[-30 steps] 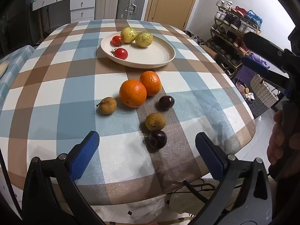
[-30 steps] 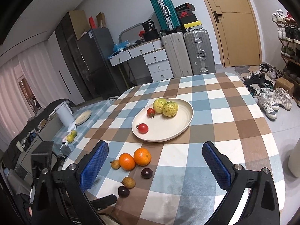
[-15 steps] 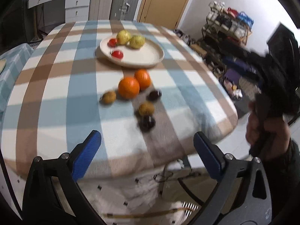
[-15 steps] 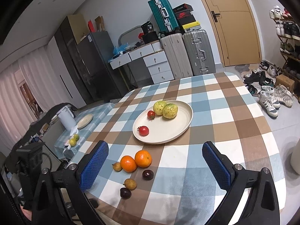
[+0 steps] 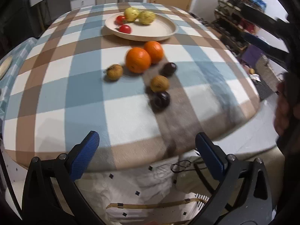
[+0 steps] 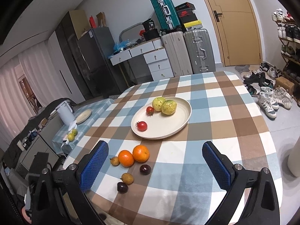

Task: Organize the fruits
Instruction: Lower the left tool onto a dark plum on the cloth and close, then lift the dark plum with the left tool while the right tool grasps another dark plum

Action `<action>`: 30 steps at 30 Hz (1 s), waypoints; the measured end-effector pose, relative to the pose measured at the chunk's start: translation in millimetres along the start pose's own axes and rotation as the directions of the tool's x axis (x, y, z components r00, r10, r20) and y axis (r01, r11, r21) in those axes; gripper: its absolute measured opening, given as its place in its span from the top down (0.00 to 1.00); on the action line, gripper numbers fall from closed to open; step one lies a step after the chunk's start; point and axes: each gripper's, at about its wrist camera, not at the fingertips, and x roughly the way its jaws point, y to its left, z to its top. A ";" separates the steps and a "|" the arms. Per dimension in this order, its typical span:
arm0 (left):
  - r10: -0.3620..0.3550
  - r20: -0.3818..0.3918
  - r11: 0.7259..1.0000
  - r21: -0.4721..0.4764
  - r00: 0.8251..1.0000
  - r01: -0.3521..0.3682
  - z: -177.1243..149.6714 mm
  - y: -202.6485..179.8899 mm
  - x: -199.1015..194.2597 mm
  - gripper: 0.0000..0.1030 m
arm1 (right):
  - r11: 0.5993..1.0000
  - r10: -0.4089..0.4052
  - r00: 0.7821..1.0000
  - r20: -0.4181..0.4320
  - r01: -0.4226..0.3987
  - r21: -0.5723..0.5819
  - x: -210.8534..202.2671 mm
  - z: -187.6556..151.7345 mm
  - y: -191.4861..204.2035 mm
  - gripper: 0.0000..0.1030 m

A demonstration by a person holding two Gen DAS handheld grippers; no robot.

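Observation:
A cream plate [image 5: 161,31] [image 6: 180,120] on the checked table holds two yellow-green fruits [image 5: 148,16] and two red tomatoes [image 5: 125,28]. In front of it lie two oranges [image 5: 138,59] [image 6: 141,153], two brown fruits [image 5: 159,83] [image 6: 127,178] and two dark plums [image 5: 160,99] [image 6: 122,187]. My left gripper [image 5: 149,151] hangs open at the table's near edge, below the plums, holding nothing. High above the near part of the table, my right gripper [image 6: 155,166] stands open and empty; it also shows at the right edge of the left wrist view [image 5: 266,30].
The checked tablecloth's near edge [image 5: 131,157] drops to white bedding below. A hand [image 5: 283,112] holds the right tool at the right. Suitcases [image 6: 198,50], drawers [image 6: 153,60] and a shoe rack [image 6: 288,43] stand beyond the table. A side table at left carries a kettle [image 6: 64,113].
My left gripper pulled back from the table half a second ago and has since come closer and lower toward the fruit. The right gripper has barely shifted. No fruit has moved.

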 end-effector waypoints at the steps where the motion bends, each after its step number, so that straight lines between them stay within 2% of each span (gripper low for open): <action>1: 0.008 0.001 1.000 0.008 1.000 -0.008 3.1 0.1 2.8 0.01 | 1.000 -0.002 1.000 -0.006 0.002 0.006 1.2 -0.4 -1.8 0.01; 3: 0.029 -0.009 0.999 0.015 1.000 -0.029 9.0 0.8 11.2 0.01 | 1.000 -0.003 1.000 -0.015 0.004 0.018 3.2 -0.8 -4.4 0.01; 5: 0.021 -0.033 1.000 0.002 0.999 -0.021 14.0 2.9 19.8 0.01 | 1.000 -0.004 1.000 -0.022 0.005 0.025 4.5 -0.9 -6.2 0.01; 8: -0.032 -0.052 0.999 -0.027 0.998 0.030 20.5 4.0 28.7 0.01 | 1.000 -0.003 1.000 -0.021 0.003 0.023 5.1 -0.6 -6.3 0.01; 10: -0.059 -0.046 0.997 -0.048 0.997 0.057 26.6 4.5 33.0 0.01 | 1.000 -0.002 1.000 -0.021 0.003 0.016 6.6 -0.4 -5.8 0.01; 14: -0.055 -0.031 0.998 -0.046 0.998 0.053 34.1 1.2 38.9 0.05 | 1.000 -0.001 1.000 -0.027 0.001 0.008 9.4 -0.7 -3.4 0.01; 18: -0.063 -0.024 0.997 -0.043 0.998 0.062 37.2 -2.0 41.5 0.19 | 1.000 0.000 1.000 -0.028 0.000 0.009 9.9 -1.0 -3.2 0.01; 22: -0.088 -0.011 0.996 -0.034 0.996 0.087 40.0 -4.3 40.9 0.51 | 1.000 0.000 0.999 -0.035 0.000 0.013 11.8 -2.1 -2.6 0.01; 23: -0.096 -0.011 0.995 -0.036 0.995 0.095 39.7 -3.7 41.0 0.54 | 1.000 0.000 0.999 -0.036 0.000 0.012 12.0 -2.2 -2.4 0.01; 25: -0.108 -0.013 0.993 -0.043 0.994 0.107 39.5 -2.3 40.5 0.68 | 1.000 0.000 0.999 -0.039 0.000 0.010 12.0 -2.7 -1.2 0.01; 28: -0.153 -0.021 0.987 -0.043 0.988 0.152 38.2 -3.3 39.2 0.79 | 1.000 0.000 0.999 -0.042 0.000 0.010 12.4 -3.1 -0.6 0.01; 30: -0.146 -0.021 0.989 -0.024 0.989 0.146 37.2 -6.5 37.5 0.79 | 1.000 -0.001 0.999 -0.044 0.001 0.011 12.7 -3.5 -0.4 0.01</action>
